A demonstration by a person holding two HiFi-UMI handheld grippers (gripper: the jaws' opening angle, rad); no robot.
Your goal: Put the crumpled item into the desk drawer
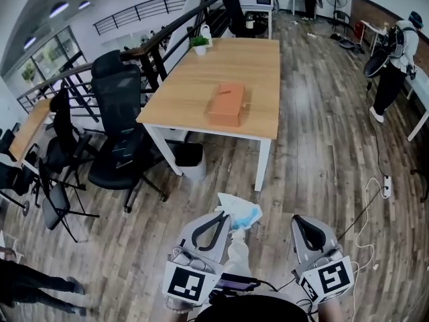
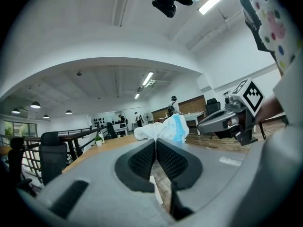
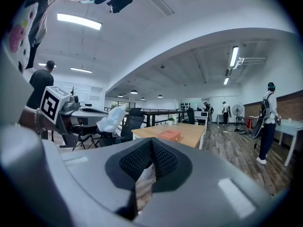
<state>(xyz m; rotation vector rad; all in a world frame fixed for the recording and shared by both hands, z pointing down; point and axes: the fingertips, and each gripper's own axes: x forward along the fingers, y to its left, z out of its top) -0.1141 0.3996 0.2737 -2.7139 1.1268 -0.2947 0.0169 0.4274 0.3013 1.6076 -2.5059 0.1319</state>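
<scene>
A crumpled white and blue item point(image 1: 240, 213) sticks out from the tips of my left gripper point(image 1: 220, 219), whose jaws are shut on it. In the left gripper view the crumpled item point(image 2: 163, 129) bunches just past the closed pads point(image 2: 142, 160). My right gripper point(image 1: 305, 224) hangs beside it to the right, shut with nothing in it. Both are low and well short of the wooden desk point(image 1: 201, 92). An orange box point(image 1: 227, 103) lies on the desk top. From the right gripper view I see the left gripper point(image 3: 78, 112) carrying the crumpled item point(image 3: 112, 119).
Black office chairs point(image 1: 117, 133) crowd the desk's left side. A dark bin point(image 1: 190, 156) stands under the desk. A small potted plant point(image 1: 200, 43) sits on the far corner. A white cable and power strip point(image 1: 385, 186) lie on the wood floor. A person point(image 1: 395, 66) stands at the far right.
</scene>
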